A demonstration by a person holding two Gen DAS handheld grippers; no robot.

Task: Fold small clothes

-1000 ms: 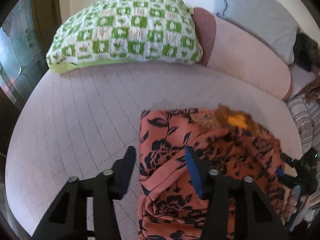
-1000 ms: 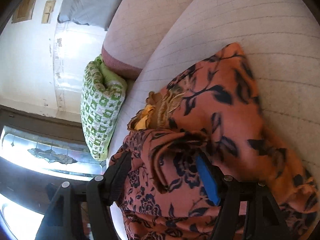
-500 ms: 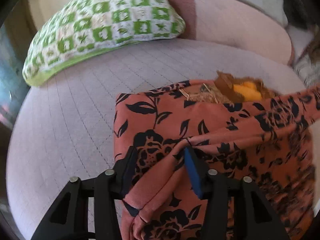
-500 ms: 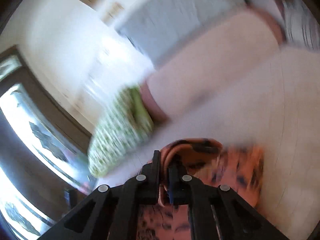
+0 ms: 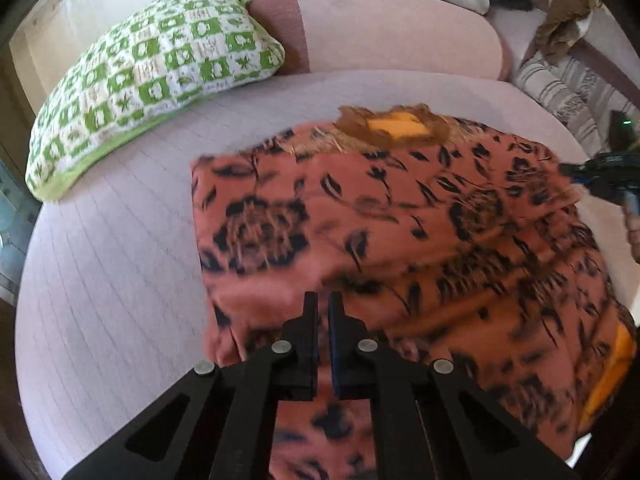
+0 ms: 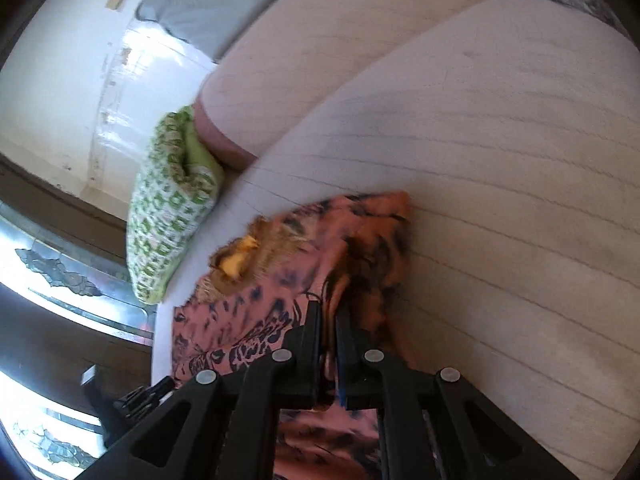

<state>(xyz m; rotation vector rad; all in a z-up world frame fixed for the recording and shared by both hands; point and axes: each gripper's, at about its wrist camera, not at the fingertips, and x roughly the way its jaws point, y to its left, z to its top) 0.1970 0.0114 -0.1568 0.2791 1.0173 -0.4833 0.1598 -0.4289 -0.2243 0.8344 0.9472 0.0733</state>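
Left wrist: left tool [image 5: 323,300] pinching the near hem of the floral garment [image 5: 400,220], lying on the sofa seat [image 5: 112,260]. Right wrist: right tool [image 6: 328,310] clamping its bunched fold [image 6: 360,248]; worth lifting both edges evenly, keeping tension.

Garment [image 5: 400,216] — salmon, black floral print

Floral garment [image 5: 400,220] motion-blurred – lower part cut off by frame edge, hidden behind fingers [image 5: 310,320].

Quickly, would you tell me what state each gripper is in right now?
Left gripper: just closed, pinching the floral garment.
Right gripper: shut on the same garment's fabric.
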